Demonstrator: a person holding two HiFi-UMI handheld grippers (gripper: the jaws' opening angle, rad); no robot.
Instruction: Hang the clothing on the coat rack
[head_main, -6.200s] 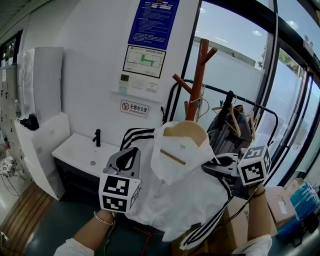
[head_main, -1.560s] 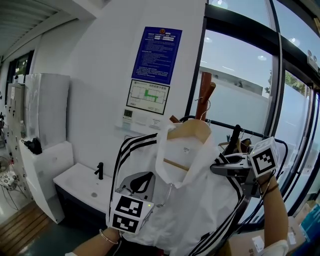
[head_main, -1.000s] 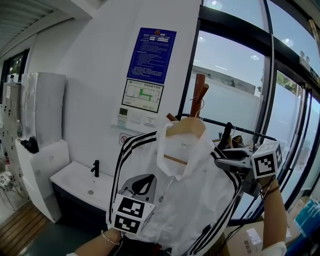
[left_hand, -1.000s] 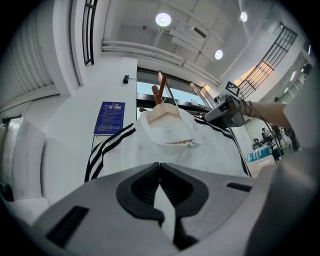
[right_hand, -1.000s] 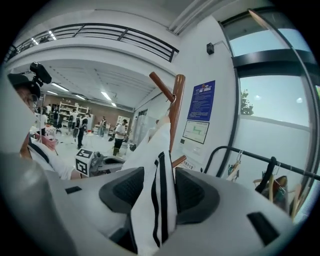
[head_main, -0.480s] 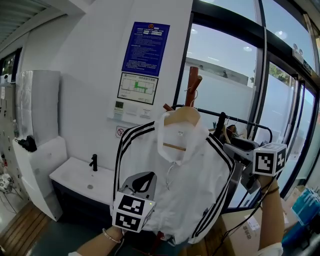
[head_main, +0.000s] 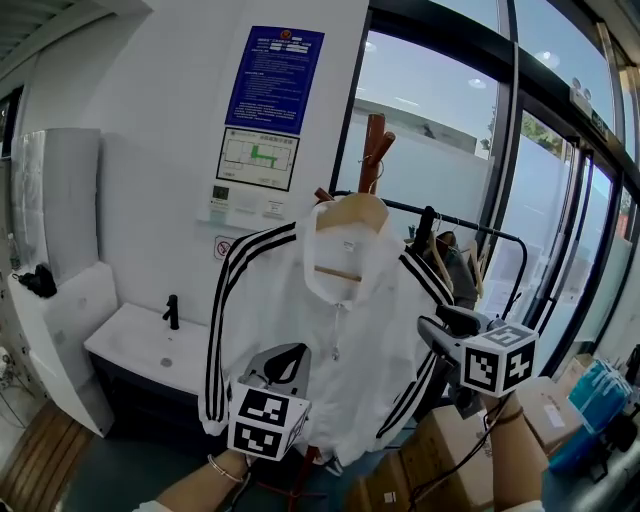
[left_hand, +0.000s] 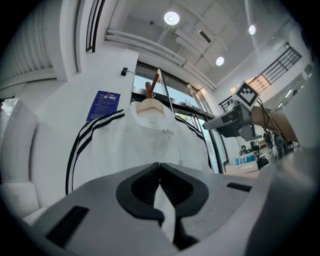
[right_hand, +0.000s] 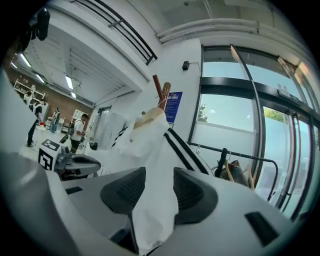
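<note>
A white jacket (head_main: 330, 340) with black striped sleeves hangs on a wooden hanger (head_main: 348, 212). The hanger's hook is over the brown coat rack (head_main: 373, 140). My left gripper (head_main: 283, 358) sits low in front of the jacket's body. In the left gripper view its jaws (left_hand: 159, 167) are tip to tip with white fabric pinched behind them. My right gripper (head_main: 430, 330) is at the jacket's right side. In the right gripper view its jaws (right_hand: 159, 187) stand apart after closing a little. Jacket fabric (right_hand: 155, 150) runs loosely between them.
A white sink counter (head_main: 140, 350) stands low on the left under a blue wall poster (head_main: 275, 65). Behind the rack is a black clothes rail (head_main: 455, 222) with hangers and dark garments, along tall windows. Cardboard boxes (head_main: 440, 455) lie low on the right.
My right gripper has dropped from the jacket's right shoulder to beside its lower right side. The jacket now hangs straight from the rack. My left gripper stays low in front.
</note>
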